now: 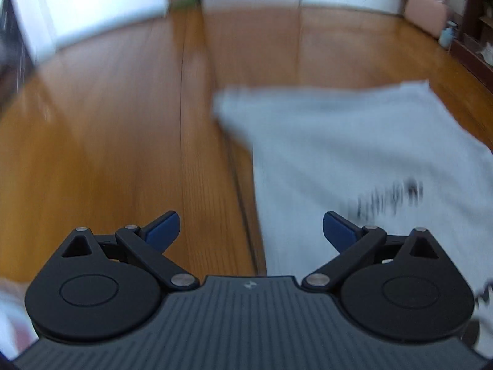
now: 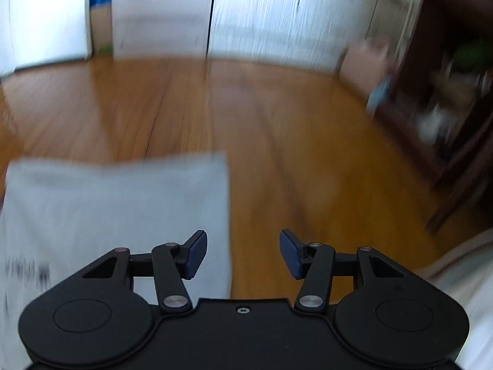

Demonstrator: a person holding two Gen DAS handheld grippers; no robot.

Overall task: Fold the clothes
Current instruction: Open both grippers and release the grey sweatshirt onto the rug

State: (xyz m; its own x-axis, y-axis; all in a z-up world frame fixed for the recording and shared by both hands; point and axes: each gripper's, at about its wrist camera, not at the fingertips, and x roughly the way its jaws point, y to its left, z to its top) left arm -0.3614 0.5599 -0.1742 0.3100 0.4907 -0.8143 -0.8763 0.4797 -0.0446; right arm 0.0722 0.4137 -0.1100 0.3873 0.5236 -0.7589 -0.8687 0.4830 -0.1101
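Note:
A light grey garment (image 1: 354,160) with dark print lies flat on the wooden floor (image 1: 107,154). In the left wrist view it fills the right half, one sleeve sticking out to the left. My left gripper (image 1: 251,231) is open and empty above the garment's left edge. In the right wrist view the garment (image 2: 117,209) lies at the lower left. My right gripper (image 2: 243,254) is open and empty above the garment's right edge. Both views are motion-blurred.
White cabinets (image 2: 262,21) line the far wall. A pink case (image 1: 428,9) stands at the back right beside a dark wooden shelf (image 2: 456,98). A pale cloth (image 2: 468,283) shows at the right edge.

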